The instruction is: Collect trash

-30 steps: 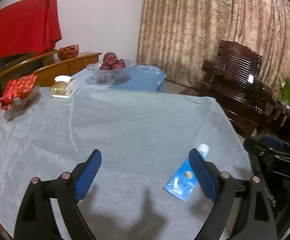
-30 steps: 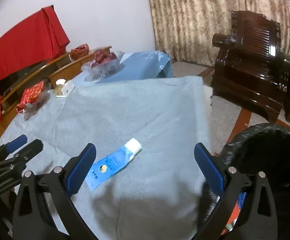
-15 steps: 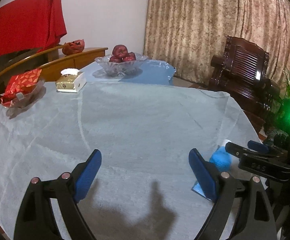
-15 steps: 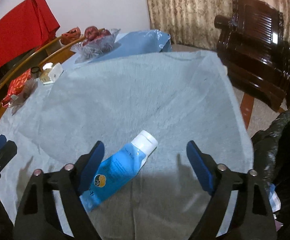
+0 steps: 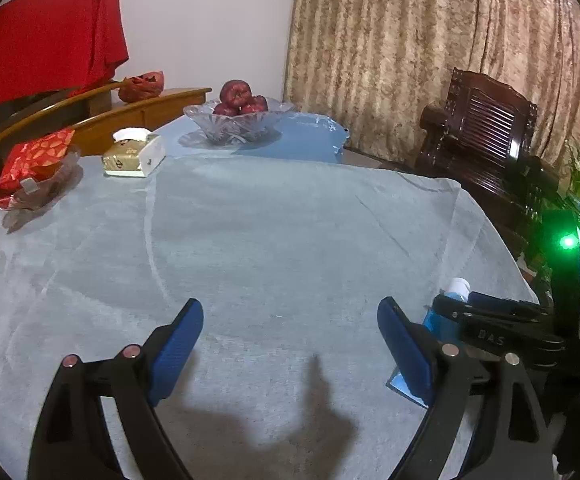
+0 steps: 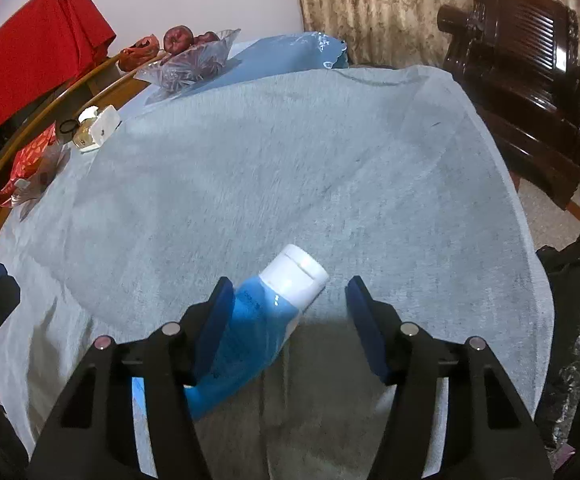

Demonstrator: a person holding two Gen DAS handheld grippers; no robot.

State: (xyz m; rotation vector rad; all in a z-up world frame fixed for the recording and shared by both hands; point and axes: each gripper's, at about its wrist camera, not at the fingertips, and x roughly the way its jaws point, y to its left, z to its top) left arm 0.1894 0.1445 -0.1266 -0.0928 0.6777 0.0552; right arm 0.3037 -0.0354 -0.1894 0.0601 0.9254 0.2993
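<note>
Right gripper [image 6: 288,320]: jaws spread wide, blue pads set to either side of the blue tube [image 6: 250,340]. The tube lies flat on the grey tablecloth [image 6: 290,160] at lower centre of the right wrist view, its white cap [image 6: 296,274] pointing up and right. The left pad overlaps the tube's body in the picture; whether it touches cannot be told. The right pad stands clear of the cap, with bare cloth between. Nothing is clamped.

Left gripper [image 5: 290,336]: jaws wide apart, holding nothing, above bare tablecloth [image 5: 270,240] at lower centre of the left wrist view. In that view the right gripper [image 5: 490,320] enters from the right edge, just beside the left gripper's right finger, with the blue tube [image 5: 436,322] showing beneath it and the white cap [image 5: 459,285] poking out above.

Black trash bag [image 6: 570,300]: at the right edge of the right wrist view, beyond the table's rim.

Far side of table, upper left of the left wrist view:
- glass bowl [image 5: 234,124] of red apples [image 5: 238,98]
- tissue box [image 5: 134,156]
- red packet [image 5: 30,164] in a dish

Surroundings: dark wooden armchair [image 5: 486,132] at right, before a patterned curtain [image 5: 410,40]; red cloth [image 5: 46,28] at upper left.
</note>
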